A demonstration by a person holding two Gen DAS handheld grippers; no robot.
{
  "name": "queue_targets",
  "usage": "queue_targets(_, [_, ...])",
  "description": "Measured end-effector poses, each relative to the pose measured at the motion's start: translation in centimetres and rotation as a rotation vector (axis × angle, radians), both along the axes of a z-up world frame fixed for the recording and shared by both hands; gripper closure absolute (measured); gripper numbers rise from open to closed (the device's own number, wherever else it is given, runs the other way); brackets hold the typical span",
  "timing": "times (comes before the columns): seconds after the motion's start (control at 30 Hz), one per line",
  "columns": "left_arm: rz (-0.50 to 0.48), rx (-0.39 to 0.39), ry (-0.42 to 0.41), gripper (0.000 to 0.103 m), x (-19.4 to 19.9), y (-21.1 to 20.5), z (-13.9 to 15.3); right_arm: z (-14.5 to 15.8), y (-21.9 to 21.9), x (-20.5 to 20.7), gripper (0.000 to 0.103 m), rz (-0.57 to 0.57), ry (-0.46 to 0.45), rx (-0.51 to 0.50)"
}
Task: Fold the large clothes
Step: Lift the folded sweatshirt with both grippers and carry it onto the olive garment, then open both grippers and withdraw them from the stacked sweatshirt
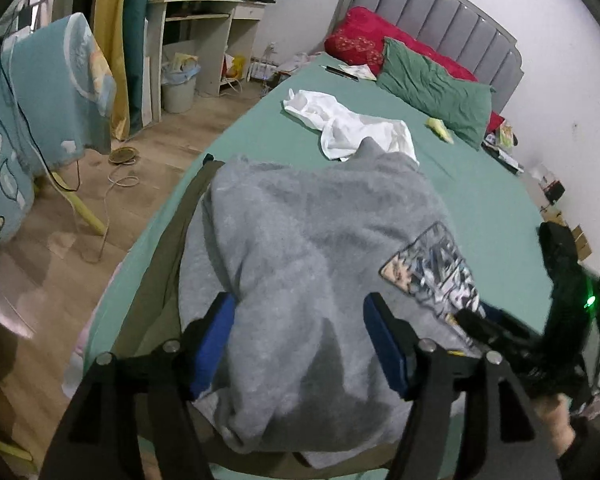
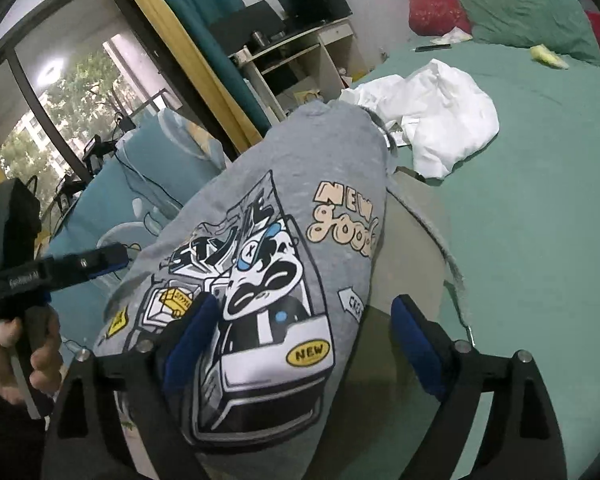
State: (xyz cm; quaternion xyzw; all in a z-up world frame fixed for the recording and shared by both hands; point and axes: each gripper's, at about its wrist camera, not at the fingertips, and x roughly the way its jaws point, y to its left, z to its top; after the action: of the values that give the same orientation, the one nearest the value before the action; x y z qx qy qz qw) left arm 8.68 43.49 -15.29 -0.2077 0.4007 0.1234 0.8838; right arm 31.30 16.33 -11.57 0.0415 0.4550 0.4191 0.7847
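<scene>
A grey sweatshirt point(image 1: 312, 248) with a cartoon print point(image 2: 260, 280) lies folded in a bundle at the near edge of the green bed point(image 1: 480, 200), on top of an olive garment point(image 1: 168, 248). My left gripper point(image 1: 300, 320) is open, its blue pads either side of the grey bundle's near end. My right gripper point(image 2: 304, 320) is open too, its left pad point(image 2: 192, 332) against the printed face and its right pad point(image 2: 416, 344) over the olive garment point(image 2: 404, 264). A crumpled white garment point(image 1: 352, 124) lies beyond on the bed; it also shows in the right wrist view point(image 2: 440, 120).
Red point(image 1: 364, 40) and green point(image 1: 436, 84) pillows lie at the grey headboard point(image 1: 440, 12). A blue patterned blanket point(image 1: 32, 112) hangs over a rack left of the bed. A desk point(image 1: 204, 20), a bin point(image 1: 178, 88) and cables point(image 1: 120, 180) stand on the wooden floor.
</scene>
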Motion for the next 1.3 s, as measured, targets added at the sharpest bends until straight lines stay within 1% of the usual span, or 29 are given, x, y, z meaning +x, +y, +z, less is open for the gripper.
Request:
queue_targets(0.03, [0.0, -0.003, 0.003, 0.033, -0.2, -0.2, -0.4, 0.8, 0.4, -0.3, 0.016, 0.0, -0.003, -0.009])
queue_targets(0.07, [-0.002, -0.011, 0.009, 0.031, 0.4, -0.1, 0.0, 1.1, 0.6, -0.3, 0.016, 0.001, -0.011, -0.02])
queue_targets(0.1, [-0.004, -0.017, 0.019, 0.03, 0.9, -0.2, -0.3, 1.5, 0.7, -0.7, 0.016, 0.005, -0.023, -0.032])
queue_targets(0.13, [-0.01, -0.013, 0.034, 0.03, 0.0, -0.9, -0.8, 1.7, 0.7, -1.4, 0.016, 0.011, -0.032, -0.05])
queue_targets(0.17, [-0.017, 0.0, 0.066, 0.03, -0.1, -1.4, -1.6, 1.9, 0.7, -1.8, 0.016, 0.017, -0.036, -0.068])
queue_targets(0.23, [-0.021, 0.026, 0.094, 0.029, -0.5, -2.3, -2.6, 1.9, 0.8, -2.1, 0.016, 0.042, -0.022, -0.111])
queue_targets(0.27, [-0.019, 0.038, 0.101, 0.029, -0.8, -2.6, -2.8, 1.4, 1.1, -2.2, 0.016, 0.056, -0.001, -0.131])
queue_targets(0.3, [0.004, 0.048, 0.097, 0.029, -1.4, -2.8, -2.5, 1.1, 0.9, -2.3, 0.016, 0.056, 0.019, -0.134])
queue_targets(0.33, [0.023, 0.068, 0.065, 0.029, -2.1, -3.2, -1.7, 1.1, 0.6, -2.3, 0.016, 0.048, 0.028, -0.13])
queue_targets(0.4, [0.01, 0.113, 0.0, 0.029, -3.3, -4.2, 0.2, 1.6, 0.0, -2.8, 0.016, 0.043, 0.006, -0.145])
queue_targets(0.47, [0.009, 0.131, -0.008, 0.028, -3.8, -5.0, 1.1, 1.9, -0.5, -3.4, 0.016, 0.047, -0.014, -0.156])
queue_targets(0.63, [-0.009, 0.139, -0.025, 0.028, -5.0, -7.4, 2.4, 2.6, -2.8, -4.7, 0.016, 0.032, -0.007, -0.15])
queue_targets(0.73, [-0.021, 0.098, -0.07, 0.028, -6.3, -9.2, 2.9, 2.5, -4.5, -5.3, 0.016, 0.026, 0.017, -0.147])
queue_targets(0.83, [0.002, 0.094, -0.082, 0.028, -7.0, -11.0, 2.9, 2.9, -6.6, -6.1, 0.016, 0.011, 0.026, -0.131])
queue_targets(0.93, [0.011, 0.056, -0.101, 0.028, -7.6, -12.9, 2.8, 3.5, -8.5, -6.6, 0.016, -0.005, 0.029, -0.115])
queue_targets(1.13, [-0.027, 0.035, -0.128, 0.028, -8.2, -17.2, 3.2, 5.3, -13.1, -8.5, 0.016, -0.031, -0.004, -0.102])
queue_targets(1.3, [-0.041, 0.043, -0.138, 0.028, -8.3, -20.4, 4.3, 7.0, -17.6, -9.7, 0.016, -0.066, -0.033, -0.095])
